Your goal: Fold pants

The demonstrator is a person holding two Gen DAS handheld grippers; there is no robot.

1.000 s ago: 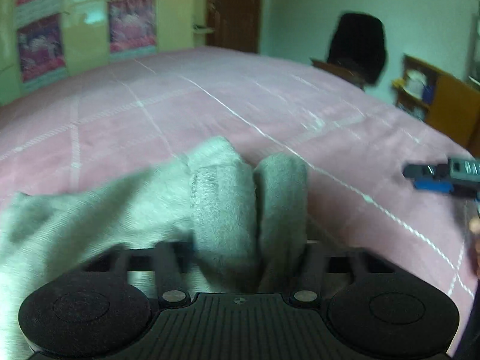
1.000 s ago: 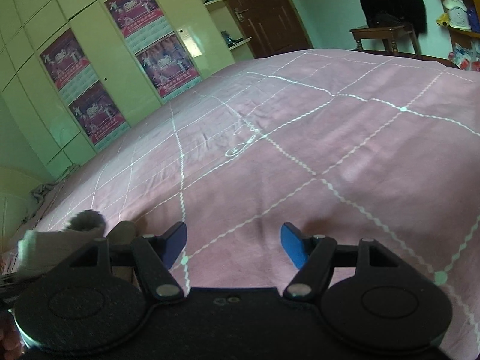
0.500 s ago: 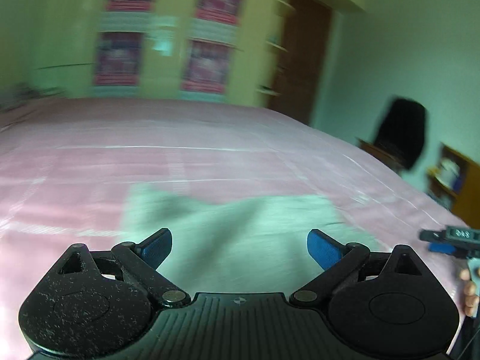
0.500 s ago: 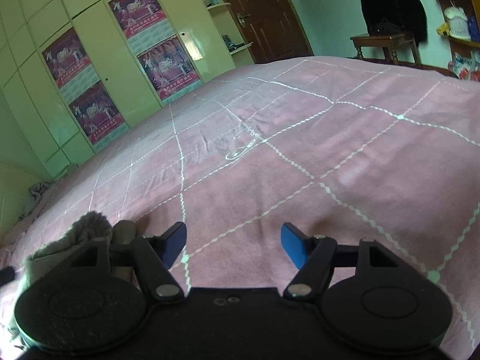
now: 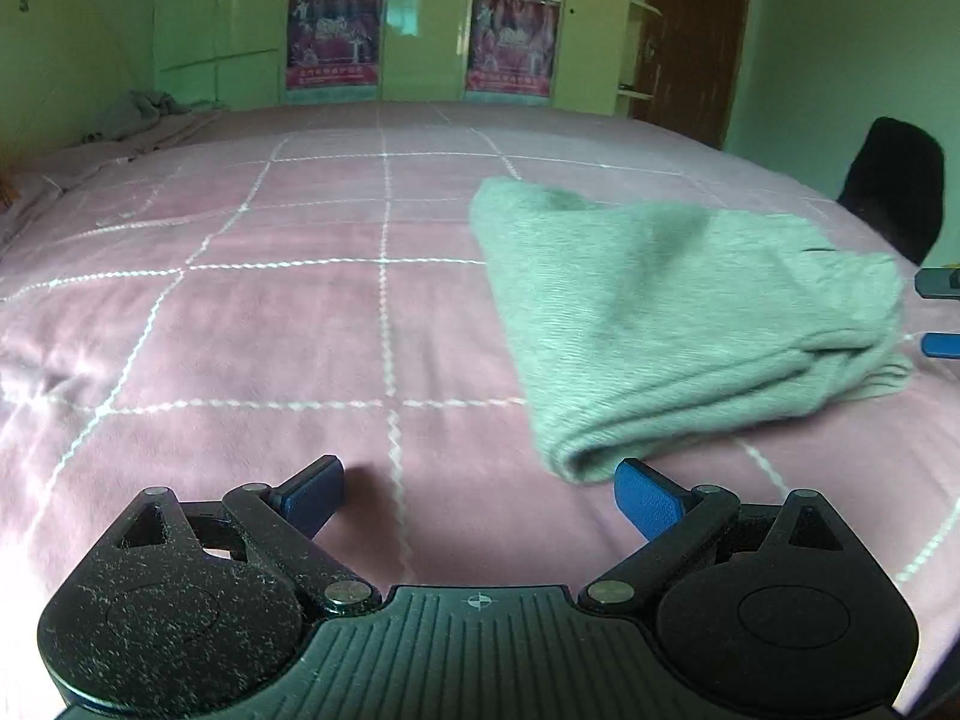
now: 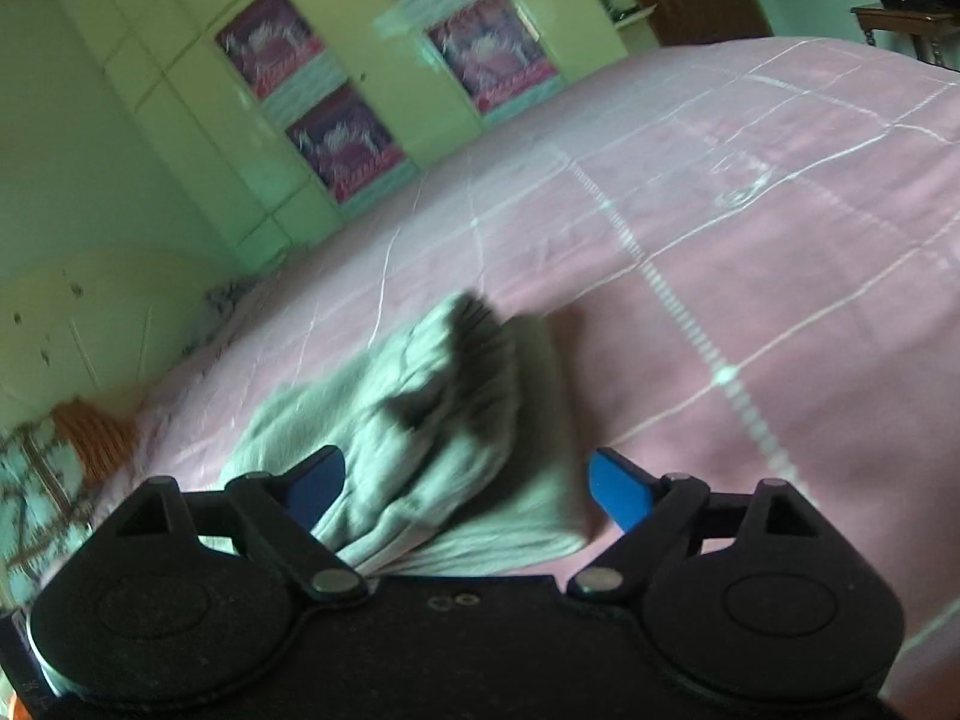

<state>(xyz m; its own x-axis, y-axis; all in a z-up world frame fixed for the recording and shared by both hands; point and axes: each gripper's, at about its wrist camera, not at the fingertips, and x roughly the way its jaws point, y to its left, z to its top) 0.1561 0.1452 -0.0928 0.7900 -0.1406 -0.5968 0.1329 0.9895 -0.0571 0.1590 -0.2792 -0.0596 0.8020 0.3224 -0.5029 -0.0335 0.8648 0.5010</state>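
The grey pants (image 5: pixel 672 312) lie folded in a thick bundle on the pink checked bedspread (image 5: pixel 252 324). My left gripper (image 5: pixel 480 495) is open just above the bedspread, with nothing between its blue fingers; the bundle's near corner lies beside its right fingertip (image 5: pixel 645 501). In the left wrist view my right gripper (image 5: pixel 942 315) shows at the right edge, next to the bundle's layered end. In the right wrist view the pants (image 6: pixel 432 420) lie between the fingers of my right gripper (image 6: pixel 467 489). Its jaws are opening and the pads stand apart from the cloth.
Yellow-green wardrobe doors (image 5: pixel 420 24) with posters stand beyond the bed, a brown door (image 5: pixel 690 36) to their right. A dark chair (image 5: pixel 894 186) is at the bed's right side. Crumpled cloth (image 5: pixel 138 111) lies at the far left corner. An orange object (image 6: pixel 90 426) lies off the bed's left edge.
My left gripper let go of the pants, opened wide and drew back to the left. The pants now lie folded. My right gripper swung onto the bundle and its jaws widened.
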